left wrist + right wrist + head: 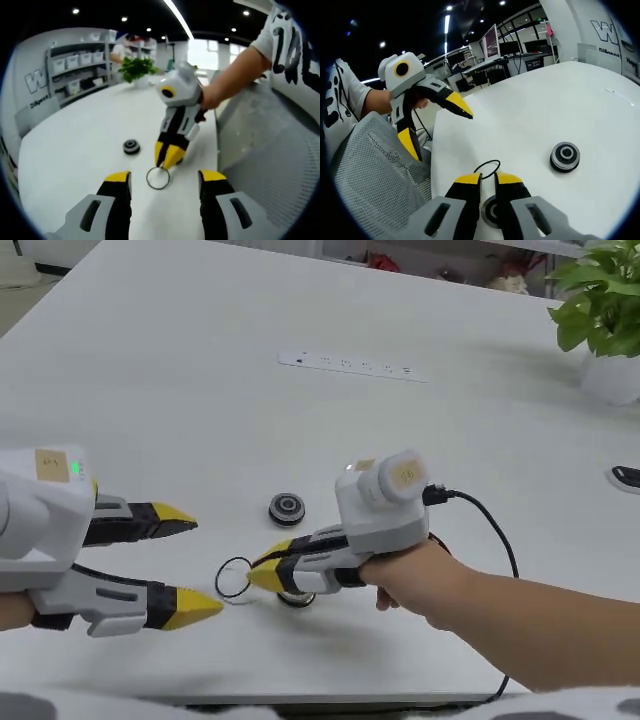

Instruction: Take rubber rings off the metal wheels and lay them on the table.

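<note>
A thin black rubber ring (232, 578) (158, 178) (487, 167) lies on the white table (300, 420). My right gripper (258, 577) (487, 179) is low over the table, its jaws closed to a narrow slit on the ring's near edge. A dark metal wheel (296, 598) (489, 212) lies under its fingers. A second metal wheel (287, 508) (131, 146) (565, 156) stands free farther back. My left gripper (200, 565) (165, 176) is open, its yellow tips wide apart just short of the ring and holding nothing.
A white power strip (352, 365) lies across the table's middle. At the far right corner is a potted plant (605, 310). A black cable (495, 530) trails from the right gripper over the near edge. A mesh chair (375, 175) sits by the table's edge.
</note>
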The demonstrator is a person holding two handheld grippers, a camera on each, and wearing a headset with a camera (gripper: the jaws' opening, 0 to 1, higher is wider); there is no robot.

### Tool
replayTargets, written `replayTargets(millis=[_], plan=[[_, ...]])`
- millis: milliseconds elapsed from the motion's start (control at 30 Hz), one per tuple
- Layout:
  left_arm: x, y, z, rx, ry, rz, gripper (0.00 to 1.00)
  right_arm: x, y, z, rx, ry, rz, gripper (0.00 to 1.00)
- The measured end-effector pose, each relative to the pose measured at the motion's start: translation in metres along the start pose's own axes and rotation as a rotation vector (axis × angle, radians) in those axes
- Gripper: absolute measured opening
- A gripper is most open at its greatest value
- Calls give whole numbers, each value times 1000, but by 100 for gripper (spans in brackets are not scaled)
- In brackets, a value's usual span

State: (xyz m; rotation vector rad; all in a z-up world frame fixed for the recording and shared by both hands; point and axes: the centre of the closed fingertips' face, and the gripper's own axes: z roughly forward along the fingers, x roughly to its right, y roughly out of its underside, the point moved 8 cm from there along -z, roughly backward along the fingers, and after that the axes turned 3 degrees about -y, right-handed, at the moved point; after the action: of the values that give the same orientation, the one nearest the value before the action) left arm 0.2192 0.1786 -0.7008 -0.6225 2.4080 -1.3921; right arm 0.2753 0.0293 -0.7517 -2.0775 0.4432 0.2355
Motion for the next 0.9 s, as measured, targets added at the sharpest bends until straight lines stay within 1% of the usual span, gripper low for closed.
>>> replayTargets(millis=[167,267,400,633,900], plan=[[-1,0,1,-2,4,-2,55,1,0,-2,4,10,-2,13],[-1,-1,2,-1,9,-2,55,1,-2,-5,12,11,12,18],[-1,-1,5,-3,18,-3,55,1,-3,-8,16,15,-2,25],[-2,-5,9,-2,32,-4,54,2,-3,-17,23,18,-8,31],[-3,-8,16,-10,45,-4,54,4,-1,-32,24,31,-24,37]])
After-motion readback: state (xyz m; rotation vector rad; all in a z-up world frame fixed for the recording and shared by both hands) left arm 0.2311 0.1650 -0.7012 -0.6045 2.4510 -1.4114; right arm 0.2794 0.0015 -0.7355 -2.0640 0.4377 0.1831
